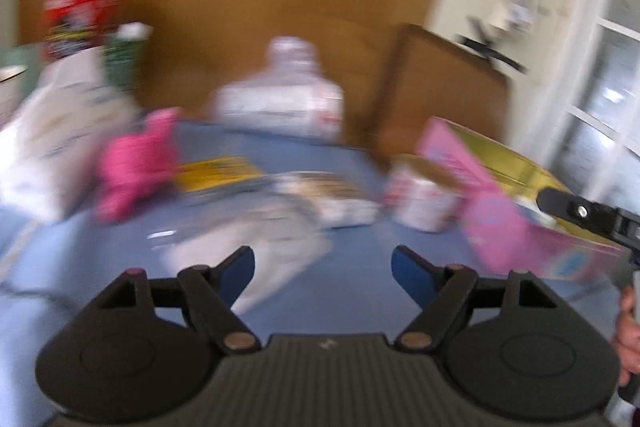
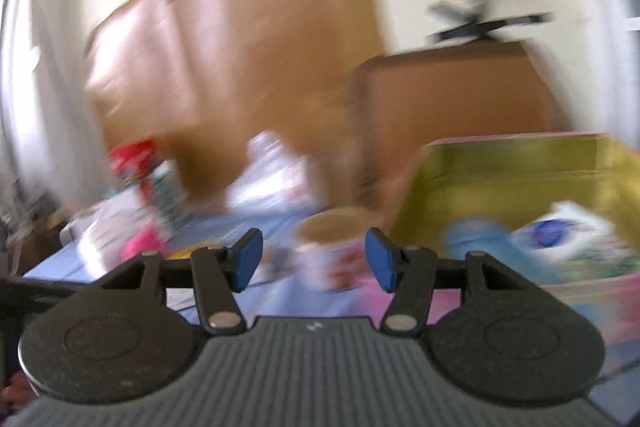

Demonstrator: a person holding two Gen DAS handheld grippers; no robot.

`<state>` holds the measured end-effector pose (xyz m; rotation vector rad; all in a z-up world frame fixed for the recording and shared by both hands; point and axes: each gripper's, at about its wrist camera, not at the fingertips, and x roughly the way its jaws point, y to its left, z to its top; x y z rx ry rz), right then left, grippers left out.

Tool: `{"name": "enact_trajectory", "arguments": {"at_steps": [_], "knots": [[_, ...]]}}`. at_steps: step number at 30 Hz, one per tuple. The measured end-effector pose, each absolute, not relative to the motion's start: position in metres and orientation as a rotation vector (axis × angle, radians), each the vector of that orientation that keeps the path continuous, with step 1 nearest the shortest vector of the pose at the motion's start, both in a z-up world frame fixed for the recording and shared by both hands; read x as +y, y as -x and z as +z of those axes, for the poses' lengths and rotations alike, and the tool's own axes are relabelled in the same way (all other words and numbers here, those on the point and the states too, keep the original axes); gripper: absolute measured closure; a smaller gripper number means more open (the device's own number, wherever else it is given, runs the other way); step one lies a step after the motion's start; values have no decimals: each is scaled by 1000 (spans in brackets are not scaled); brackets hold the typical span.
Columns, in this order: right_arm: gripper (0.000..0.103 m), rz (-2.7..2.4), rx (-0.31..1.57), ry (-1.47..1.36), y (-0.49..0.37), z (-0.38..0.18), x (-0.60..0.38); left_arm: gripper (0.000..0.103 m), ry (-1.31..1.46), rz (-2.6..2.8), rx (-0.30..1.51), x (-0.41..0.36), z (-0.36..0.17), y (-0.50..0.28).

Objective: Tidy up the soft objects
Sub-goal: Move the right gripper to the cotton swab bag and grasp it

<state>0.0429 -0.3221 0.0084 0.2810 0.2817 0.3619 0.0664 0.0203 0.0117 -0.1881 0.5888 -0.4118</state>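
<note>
Both views are blurred by motion. My left gripper (image 1: 324, 267) is open over the blue cloth (image 1: 352, 291), with nothing between its blue pads. Just beyond its left finger lies a pale grey soft thing (image 1: 256, 251). A pink plush toy (image 1: 136, 167) sits further left, also seen small in the right wrist view (image 2: 144, 243). My right gripper (image 2: 314, 259) is open and holds nothing. One of its fingers (image 1: 576, 211) shows over the pink box (image 1: 500, 211). That box (image 2: 520, 167), gold inside, holds a blue soft item (image 2: 480, 247) and a white packet (image 2: 568, 235).
A white cup (image 1: 424, 199) stands by the box, beyond my right fingers (image 2: 336, 255). Flat printed packets (image 1: 328, 195), a yellow item (image 1: 216, 171), a white bag (image 1: 60, 139), a red package (image 1: 80, 15), a clear bag (image 1: 280, 95) and cardboard (image 1: 440, 95) crowd the back.
</note>
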Motion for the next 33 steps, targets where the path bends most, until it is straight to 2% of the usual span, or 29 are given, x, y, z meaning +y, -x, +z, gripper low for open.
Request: {"name": "enact_trajectory", "arguments": {"at_steps": [3, 5, 12, 14, 17, 19, 33], "knots": [[39, 457, 364, -257, -68, 8, -283, 27, 194, -355, 572, 38, -1, -62], [28, 480, 406, -242, -89, 6, -259, 27, 231, -371, 555, 40, -1, -62], [25, 407, 555, -183, -163, -14, -203, 26, 208, -402, 487, 38, 5, -51], [27, 370, 613, -171, -180, -25, -196, 26, 224, -405, 490, 41, 5, -51], [45, 346, 595, -148, -180, -29, -194, 26, 244, -409, 500, 43, 1, -53], [47, 357, 594, -148, -173, -29, -197, 26, 253, -412, 507, 44, -1, -56], [46, 421, 529, -143, -29, -45, -244, 22, 263, -419, 536, 43, -3, -60]]}}
